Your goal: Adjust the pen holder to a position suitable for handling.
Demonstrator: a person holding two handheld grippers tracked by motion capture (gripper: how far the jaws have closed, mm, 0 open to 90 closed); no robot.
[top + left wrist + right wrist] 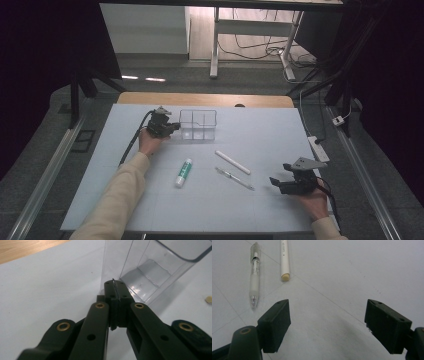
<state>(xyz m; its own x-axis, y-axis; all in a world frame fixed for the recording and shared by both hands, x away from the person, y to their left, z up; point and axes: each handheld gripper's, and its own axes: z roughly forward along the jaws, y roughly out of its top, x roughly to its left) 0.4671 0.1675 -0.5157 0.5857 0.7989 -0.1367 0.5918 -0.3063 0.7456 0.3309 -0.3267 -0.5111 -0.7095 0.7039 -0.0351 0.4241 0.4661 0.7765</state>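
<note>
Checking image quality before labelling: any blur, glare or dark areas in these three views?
High view: table evenly lit, surroundings dark; clear organizer faint against the white. Left gripper view: the shut left gripper is sharp at its tip, its near arms soft; mild sheen on the organizer wall. Right gripper view: open right gripper slightly soft, with a dim shadow between its jaws; pen and white stick sharp.

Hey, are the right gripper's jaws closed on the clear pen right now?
No, the right gripper stands wide open over bare table, and the clear pen lies untouched beyond its jaws.
</note>
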